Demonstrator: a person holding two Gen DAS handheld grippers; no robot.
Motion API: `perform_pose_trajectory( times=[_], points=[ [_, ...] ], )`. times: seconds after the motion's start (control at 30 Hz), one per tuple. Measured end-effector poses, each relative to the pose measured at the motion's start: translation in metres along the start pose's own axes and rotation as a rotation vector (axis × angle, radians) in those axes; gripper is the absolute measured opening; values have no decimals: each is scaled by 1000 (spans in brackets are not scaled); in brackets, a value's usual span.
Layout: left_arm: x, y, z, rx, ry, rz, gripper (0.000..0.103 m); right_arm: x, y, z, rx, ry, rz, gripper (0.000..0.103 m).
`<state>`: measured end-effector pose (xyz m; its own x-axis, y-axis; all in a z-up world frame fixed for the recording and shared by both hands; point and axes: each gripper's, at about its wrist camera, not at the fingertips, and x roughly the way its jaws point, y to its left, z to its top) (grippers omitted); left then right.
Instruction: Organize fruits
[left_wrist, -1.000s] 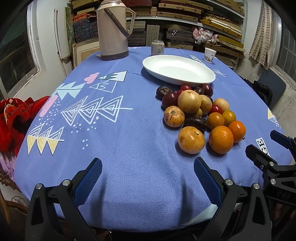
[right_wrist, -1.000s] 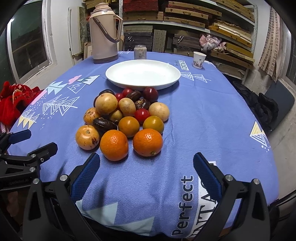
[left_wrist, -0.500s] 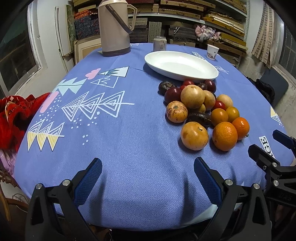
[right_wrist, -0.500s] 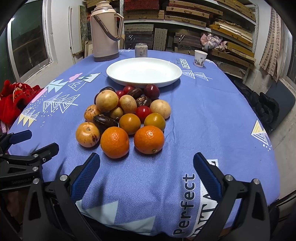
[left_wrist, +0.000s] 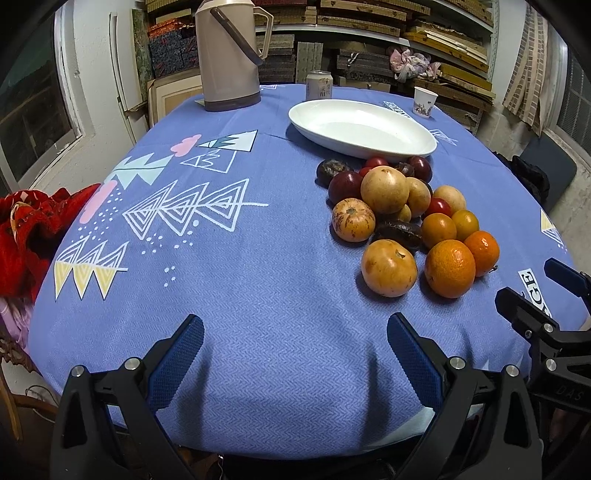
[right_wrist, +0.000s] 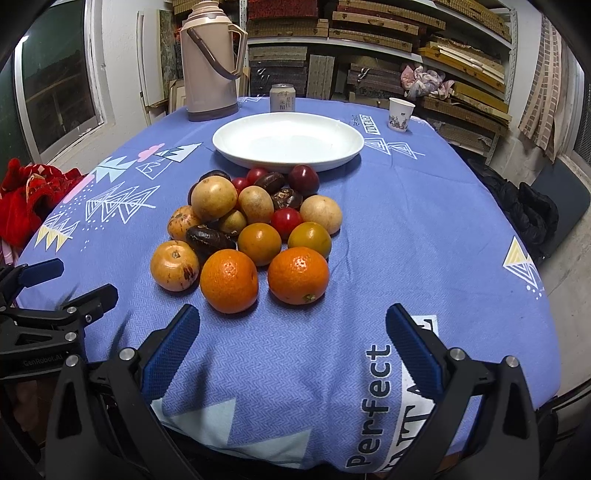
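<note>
Right wrist view: fruit pile (right_wrist: 251, 229) is seen mid-table, just short of the empty white plate (right_wrist: 288, 142); right gripper (right_wrist: 291, 325) spread wide, nearest orange (right_wrist: 298, 275) dead ahead; left gripper (left_wrist: 295, 334) likewise unclenched, farther off.

A tall beige thermos (right_wrist: 210, 62) stood at the far edge of the blue patterned tablecloth (right_wrist: 406, 221), with a drink can (right_wrist: 282, 97) just beside it and a small paper cup (right_wrist: 400, 114) well apart to the right. Red cloth (left_wrist: 33, 229) lay off the table's left side. Shelves (right_wrist: 388, 33) behind held what looked like stacked boards, too blurred to tell.
</note>
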<state>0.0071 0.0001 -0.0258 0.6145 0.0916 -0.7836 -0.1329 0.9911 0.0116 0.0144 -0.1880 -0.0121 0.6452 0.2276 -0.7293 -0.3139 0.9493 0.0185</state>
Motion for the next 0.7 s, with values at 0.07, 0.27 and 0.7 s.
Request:
perform_pose_trajectory(
  times=[0.07,0.27,0.7],
  points=[
    [1,0,-1,-1,1,1,100,0,0,0,-1,0,0,99],
    [2,0,-2,0,2,2,100,1,0,-1,-1,1,-1,99],
    [19,-14,4,74,-6,-52,100,6,-14,-11,7,-6,21,99]
  ],
)
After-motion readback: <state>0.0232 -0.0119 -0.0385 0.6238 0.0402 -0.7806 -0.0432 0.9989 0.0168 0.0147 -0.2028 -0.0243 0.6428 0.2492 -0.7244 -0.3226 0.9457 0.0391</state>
